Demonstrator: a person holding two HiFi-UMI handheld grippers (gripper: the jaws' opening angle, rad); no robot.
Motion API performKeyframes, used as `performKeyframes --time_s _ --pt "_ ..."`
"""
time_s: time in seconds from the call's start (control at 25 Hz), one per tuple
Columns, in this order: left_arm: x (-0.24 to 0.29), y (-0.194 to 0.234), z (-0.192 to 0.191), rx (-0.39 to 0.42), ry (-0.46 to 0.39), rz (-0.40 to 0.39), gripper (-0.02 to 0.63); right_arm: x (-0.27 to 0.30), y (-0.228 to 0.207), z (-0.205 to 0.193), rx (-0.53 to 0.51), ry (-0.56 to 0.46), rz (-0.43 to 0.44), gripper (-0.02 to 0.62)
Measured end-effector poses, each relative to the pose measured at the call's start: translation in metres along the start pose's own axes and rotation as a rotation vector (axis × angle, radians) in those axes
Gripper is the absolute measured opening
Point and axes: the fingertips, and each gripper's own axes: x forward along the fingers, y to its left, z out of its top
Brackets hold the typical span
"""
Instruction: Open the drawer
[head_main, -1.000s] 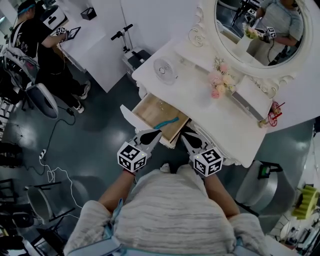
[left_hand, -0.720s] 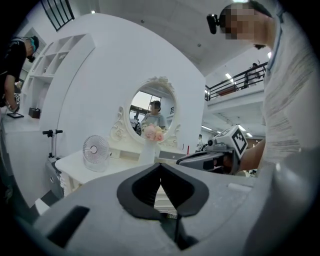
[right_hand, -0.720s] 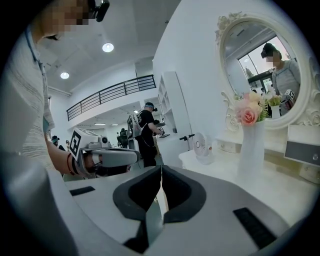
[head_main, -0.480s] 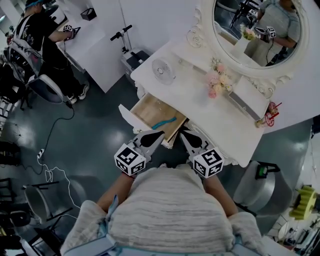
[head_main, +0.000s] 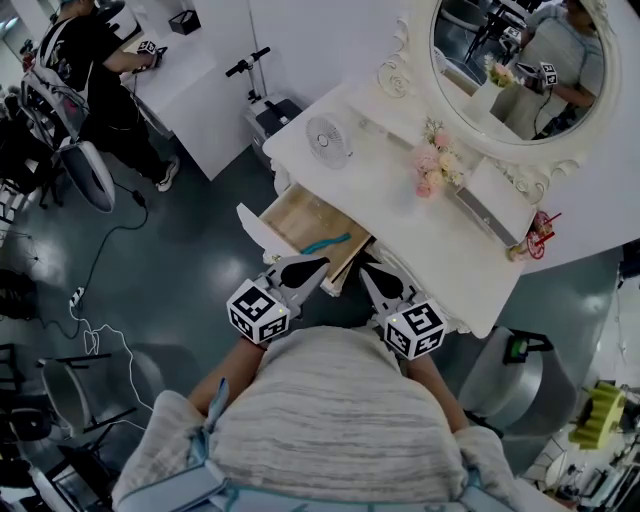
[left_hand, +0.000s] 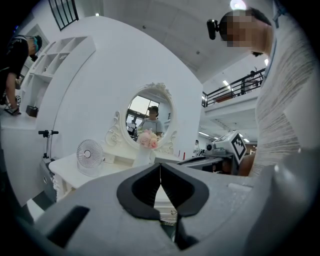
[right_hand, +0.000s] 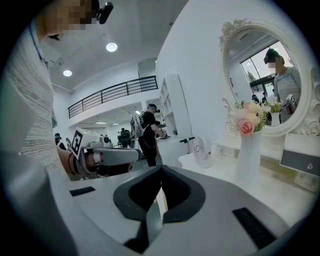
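Note:
The white dressing table (head_main: 400, 205) has its left drawer (head_main: 300, 215) pulled out, showing a wooden bottom with a teal object (head_main: 326, 243) lying in it. My left gripper (head_main: 316, 265) hovers just off the drawer's front edge, jaws shut and empty, tips meeting in the left gripper view (left_hand: 160, 166). My right gripper (head_main: 366, 271) hangs beside it under the table edge, also shut with nothing in it (right_hand: 161, 171). Neither touches the drawer. In both gripper views the gripper bodies hide the drawer.
On the table stand a small fan (head_main: 328, 140) and a vase of pink flowers (head_main: 435, 165) before an oval mirror (head_main: 520, 70). A person (head_main: 85, 55) works at a white counter at the far left. Cables (head_main: 85, 300) and a chair (head_main: 85, 175) sit on the dark floor.
Both grippers have lifted a little and drawn slightly nearer my body, still shut. The drawer stays pulled out. The person at the far left has shifted.

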Motion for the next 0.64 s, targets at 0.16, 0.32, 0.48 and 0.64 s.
performKeyframes --time_s 0.16,0.32,0.48,0.64 --pt "0.002 -0.002 0.004 0.002 -0.009 -0.005 0.014 -0.003 -0.002 0.004 0.001 -0.011 -0.012 0.008" --pt "0.002 -0.003 0.004 0.008 -0.010 -0.007 0.014 -0.006 -0.004 0.005 -0.001 -0.016 -0.022 0.008" --pt "0.001 -0.002 0.004 0.000 -0.014 -0.005 0.015 -0.009 -0.004 0.004 0.008 -0.021 -0.030 0.008" --pt "-0.003 -0.002 0.004 -0.015 -0.022 0.001 0.015 -0.012 -0.004 0.003 0.018 -0.023 -0.038 0.008"
